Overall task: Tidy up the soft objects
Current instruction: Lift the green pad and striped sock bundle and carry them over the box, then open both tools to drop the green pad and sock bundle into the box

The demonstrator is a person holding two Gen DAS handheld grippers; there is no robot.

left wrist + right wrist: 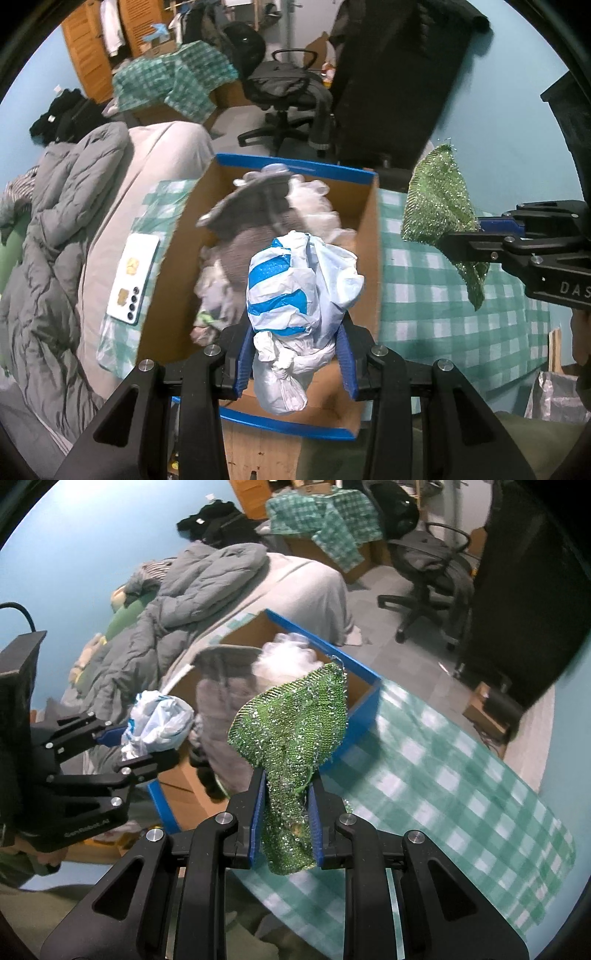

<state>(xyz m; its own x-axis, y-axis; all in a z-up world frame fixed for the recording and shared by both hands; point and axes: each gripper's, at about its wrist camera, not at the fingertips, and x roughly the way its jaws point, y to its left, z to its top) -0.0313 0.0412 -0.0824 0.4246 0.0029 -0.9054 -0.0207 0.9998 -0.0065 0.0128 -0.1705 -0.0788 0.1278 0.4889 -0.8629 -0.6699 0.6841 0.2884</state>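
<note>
My left gripper (293,354) is shut on a knotted white and blue plastic bag (299,291) and holds it above the near end of a cardboard box with a blue rim (295,164). The box holds a grey cloth (251,210) and white stuffing (314,199). My right gripper (286,805) is shut on a green sequined cloth (295,720) and holds it in the air, right of the box. The right gripper also shows in the left wrist view (476,236), and the left gripper with the bag shows in the right wrist view (147,734).
The box stands on a green and white checked cloth (443,775) on a bed. A white phone (135,273) lies left of the box. A grey duvet (55,221) is piled at the left. An office chair (284,96) and a dark cabinet (399,74) stand beyond.
</note>
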